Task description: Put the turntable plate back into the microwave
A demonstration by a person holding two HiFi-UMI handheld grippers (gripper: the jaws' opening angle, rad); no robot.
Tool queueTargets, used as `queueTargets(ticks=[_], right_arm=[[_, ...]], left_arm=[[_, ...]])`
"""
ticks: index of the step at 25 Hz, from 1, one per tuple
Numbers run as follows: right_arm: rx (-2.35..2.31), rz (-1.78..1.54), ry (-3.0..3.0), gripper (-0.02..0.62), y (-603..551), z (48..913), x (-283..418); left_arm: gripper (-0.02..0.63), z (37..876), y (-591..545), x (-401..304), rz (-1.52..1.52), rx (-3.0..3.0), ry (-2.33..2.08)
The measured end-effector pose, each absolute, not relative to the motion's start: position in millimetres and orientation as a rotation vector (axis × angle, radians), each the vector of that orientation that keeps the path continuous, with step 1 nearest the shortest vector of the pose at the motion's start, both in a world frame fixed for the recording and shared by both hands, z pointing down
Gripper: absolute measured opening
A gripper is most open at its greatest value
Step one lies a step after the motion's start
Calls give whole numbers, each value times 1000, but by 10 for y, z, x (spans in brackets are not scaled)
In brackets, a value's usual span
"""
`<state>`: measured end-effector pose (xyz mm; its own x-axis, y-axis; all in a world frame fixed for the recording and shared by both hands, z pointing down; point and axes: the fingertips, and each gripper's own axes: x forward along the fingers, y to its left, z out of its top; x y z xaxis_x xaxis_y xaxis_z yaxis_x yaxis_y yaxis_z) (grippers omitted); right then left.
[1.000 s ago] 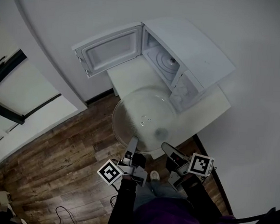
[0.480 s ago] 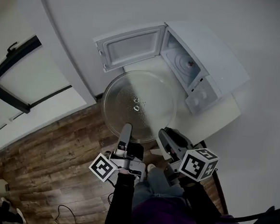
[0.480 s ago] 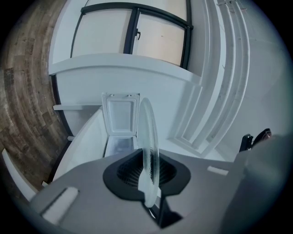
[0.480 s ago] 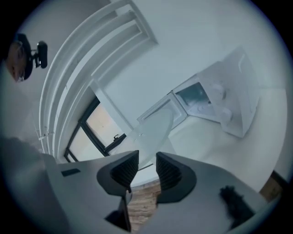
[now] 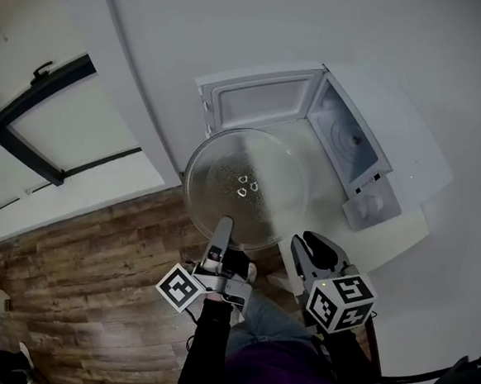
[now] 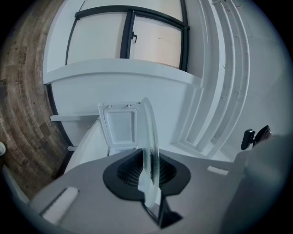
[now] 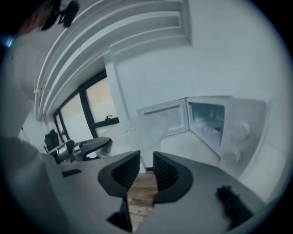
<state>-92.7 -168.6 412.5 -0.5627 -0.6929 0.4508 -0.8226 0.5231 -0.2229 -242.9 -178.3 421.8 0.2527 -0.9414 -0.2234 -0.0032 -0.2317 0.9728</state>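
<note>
**A:** Where is the turntable plate (image 5: 245,189)?

**B:** Outside the microwave (image 5: 398,133), in the air before its open door (image 5: 260,102). It hangs over the front edge of the white table (image 5: 407,233) and the wood floor (image 5: 74,298). The left gripper (image 5: 221,229) is clamped on its near rim. In the left gripper view the glass stands edge-on between the ribbed pads (image 6: 126,172).

**A:** And the right gripper (image 5: 309,246)?

**B:** Just beside the plate's near-right rim, apart from it. Its jaws are opening, with only floor boards showing in the gap.

**A:** Room to move?

**B:** The cavity (image 5: 350,142) lies to the plate's right, and bare table top runs between plate and opening. In the head view the plate's far rim overlaps the door's lower edge; whether they touch I cannot tell.

**A:** What's hard to see?

**B:** The cavity floor shows a small hub (image 5: 356,141), and the rest is dim. The microwave's white casing blends into the wall (image 5: 195,26), so its far edges are vague. The person's dark sleeves (image 5: 211,350) are cut off at the bottom.
</note>
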Motion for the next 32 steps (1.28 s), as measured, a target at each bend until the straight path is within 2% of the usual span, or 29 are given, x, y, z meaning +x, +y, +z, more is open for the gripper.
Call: queueTargets(ticks=[2,6,18,28,32], right_arm=[[1228,453,-2441,32,-1860,4064,-1074],[1170,506,-2472,11,-2171,4087,-1316],[1241,589,-2422,10,-2907,4304,-1196],[1357,438,-2342,11,-3226,4272,-979],[1421,507,-2326,11,-3257,4261,-902]], left_arm=[[36,4299,-1943,-2446,-1115,1507,-936],[37,4519,-2240,-2425,-1024,1483,-931],[38,4952,-3080,-1911,-800,1443,-801],[38,4998,-3429,-1372,-698,1452,-711],[40,4955,-3591,-1233,-609,1487,-673]])
